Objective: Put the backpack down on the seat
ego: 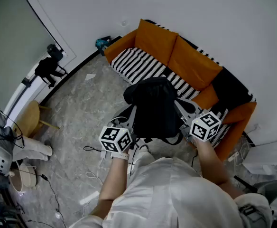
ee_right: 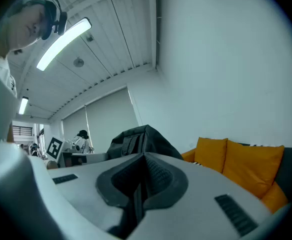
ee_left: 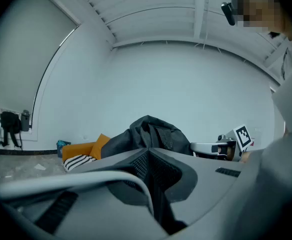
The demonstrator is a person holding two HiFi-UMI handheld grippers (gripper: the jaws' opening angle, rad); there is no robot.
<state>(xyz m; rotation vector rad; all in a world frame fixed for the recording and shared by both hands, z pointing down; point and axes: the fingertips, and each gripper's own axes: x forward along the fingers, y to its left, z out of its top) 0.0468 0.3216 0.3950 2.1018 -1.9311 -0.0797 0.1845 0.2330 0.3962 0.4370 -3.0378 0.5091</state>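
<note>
**Black pack, orange sofa**

The backpack (ego: 153, 106) is black. The sofa's back cushions (ego: 157, 39) are orange, and its seat (ego: 141, 64) is striped black and white. One end cushion (ego: 231, 89) is black. The floor (ego: 81, 108) is mottled grey, the wall (ego: 200, 13) white, and the person's shirt (ego: 167, 194) white.

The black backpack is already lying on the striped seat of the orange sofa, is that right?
Not quite: the black backpack is not yet lying on the striped seat of the orange sofa; the head view shows the left gripper and right gripper holding it up.
</note>
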